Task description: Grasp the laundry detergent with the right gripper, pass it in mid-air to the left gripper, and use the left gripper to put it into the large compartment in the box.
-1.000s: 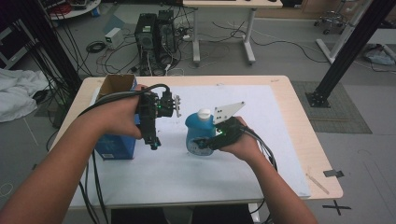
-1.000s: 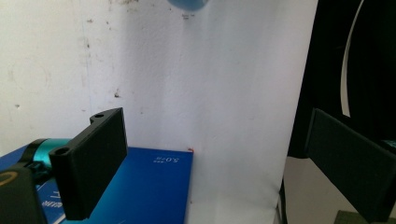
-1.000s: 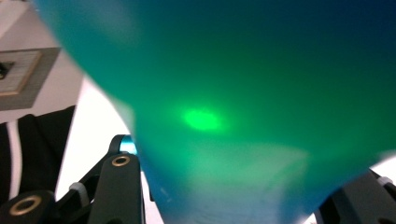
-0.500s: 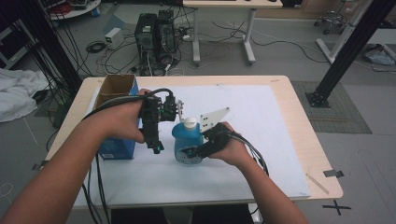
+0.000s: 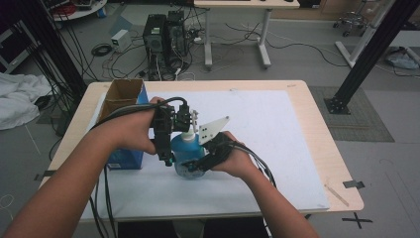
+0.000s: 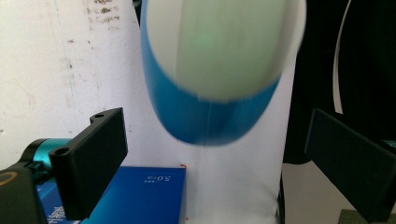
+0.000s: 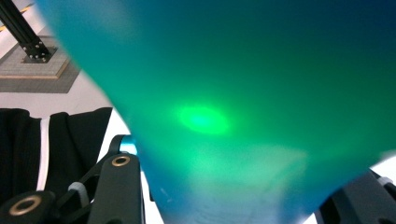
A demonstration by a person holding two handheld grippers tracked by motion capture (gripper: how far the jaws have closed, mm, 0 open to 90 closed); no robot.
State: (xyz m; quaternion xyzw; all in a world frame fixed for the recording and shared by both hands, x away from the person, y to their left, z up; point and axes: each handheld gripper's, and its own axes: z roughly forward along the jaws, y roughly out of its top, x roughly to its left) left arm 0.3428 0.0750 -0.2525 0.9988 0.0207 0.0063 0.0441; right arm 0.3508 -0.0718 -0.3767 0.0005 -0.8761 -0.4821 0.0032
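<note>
A: Your right gripper (image 5: 194, 162) is pinching the blue bottle (image 5: 188, 157) by its body. In the right gripper view the bottle (image 7: 243, 107) bulges out between the two black jaws, which press on it from either side.

B: And your left gripper (image 5: 167, 159)?

A: You have it pointing down just left of the bottle, jaws spread. In the left gripper view both jaws stand wide apart, and the bottle (image 6: 210, 79) sits beyond them, blurred, with its pale label turned toward the camera. Neither jaw touches it.

B: Where does the bottle sit in the scene?

A: Near the middle of the white mat (image 5: 277, 129), toward the near-left part of the worktop (image 5: 317, 124). Whether its base rests on the mat or hangs just above it, you cannot tell from the high view. Its white pump top (image 5: 187, 135) pokes up between your two hands.

B: What lies around it?

A: To the left, just beside your left hand, an open cardboard box with blue sides (image 5: 121, 99) stands at the worktop's left edge. In the left gripper view a blue box (image 6: 144, 196) lies below the bottle. The far and right parts of the mat are bare, and cables trail from both grippers toward you.
</note>
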